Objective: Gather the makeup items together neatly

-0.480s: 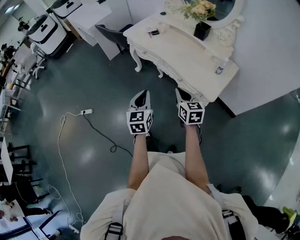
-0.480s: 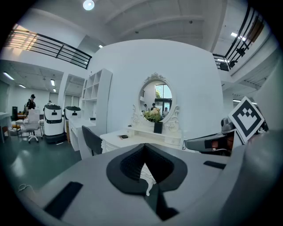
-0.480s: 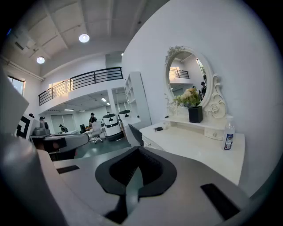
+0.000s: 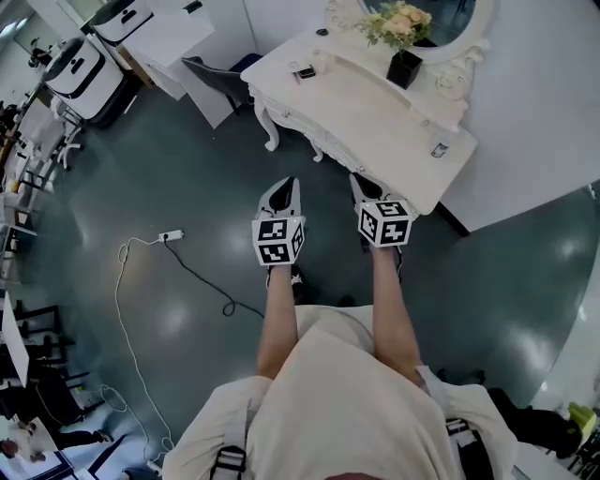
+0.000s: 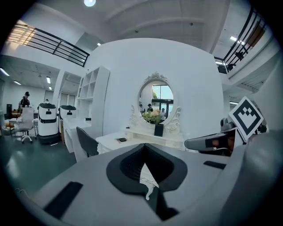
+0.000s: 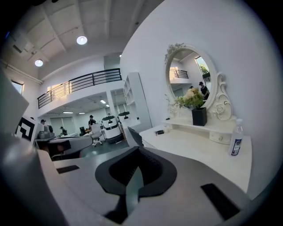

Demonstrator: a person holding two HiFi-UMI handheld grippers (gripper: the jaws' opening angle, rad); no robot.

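In the head view, the person stands short of the white desk [image 4: 375, 117], with the left gripper [image 4: 285, 185] and right gripper [image 4: 360, 181] held side by side over the floor, just off the desk's near edge. A small dark case [image 4: 302, 71] lies at the desk's far left end, a black flower pot [image 4: 403, 67] stands by the mirror [image 4: 441, 19], and a bottle [image 4: 439, 148] stands at the desk's right edge. In the left gripper view, the fingers [image 5: 132, 165] are closed on nothing, facing the desk. In the right gripper view, the fingers [image 6: 119, 170] are likewise pressed together and empty, with the bottle at the desk's near right.
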